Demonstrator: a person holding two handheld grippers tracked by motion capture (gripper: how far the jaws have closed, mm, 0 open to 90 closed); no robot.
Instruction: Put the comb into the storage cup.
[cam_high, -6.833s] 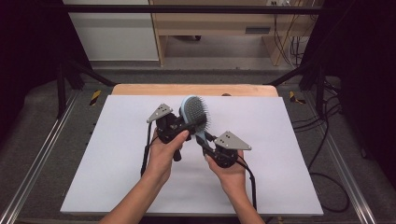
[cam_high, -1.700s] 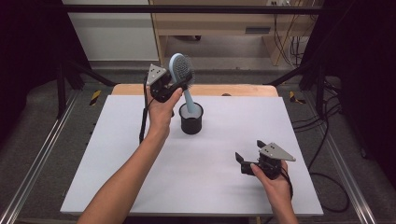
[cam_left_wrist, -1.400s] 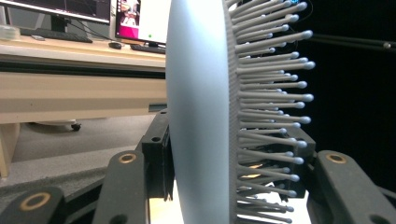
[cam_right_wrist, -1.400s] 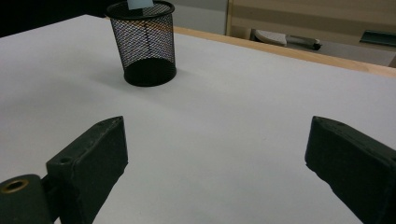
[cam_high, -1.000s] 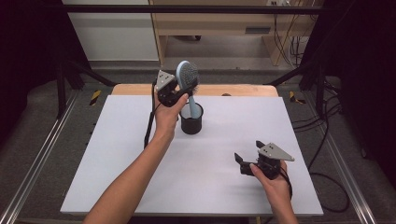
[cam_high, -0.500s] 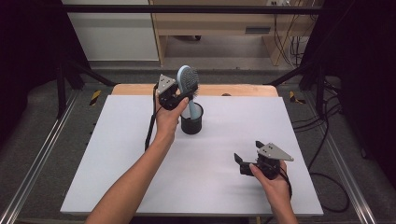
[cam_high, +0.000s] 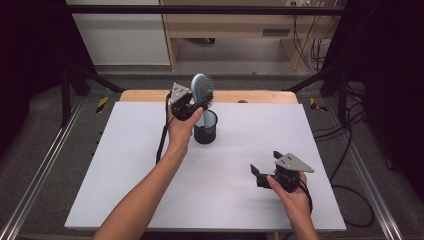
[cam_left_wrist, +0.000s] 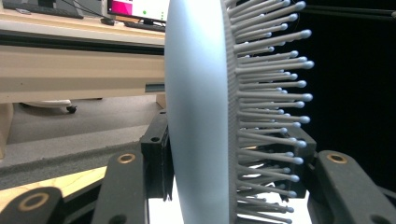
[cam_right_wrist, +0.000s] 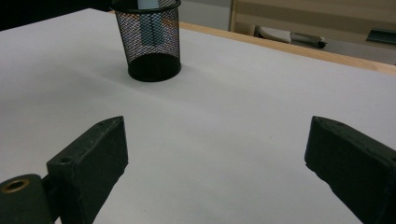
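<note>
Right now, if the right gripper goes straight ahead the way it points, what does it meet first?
Probably the black mesh cup: the right gripper stands open, with bare white table between; depth is uncertain.

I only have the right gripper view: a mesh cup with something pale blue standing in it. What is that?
Observer: A hairbrush. Its handle stands in the cup and its head sticks out above the rim.
Operator: Is anything holding it?
Observer: Yes, the left hand-held gripper is shut on the brush; in its own view the jaws sit on either side of the head, one against the smooth back, one on the bristle side.
Operator: Where does the cup stand on the table?
Observer: Toward the far edge of the white table, roughly mid-width, well away from the right hand-held gripper, which sits near the close right corner with its jaws open.
</note>
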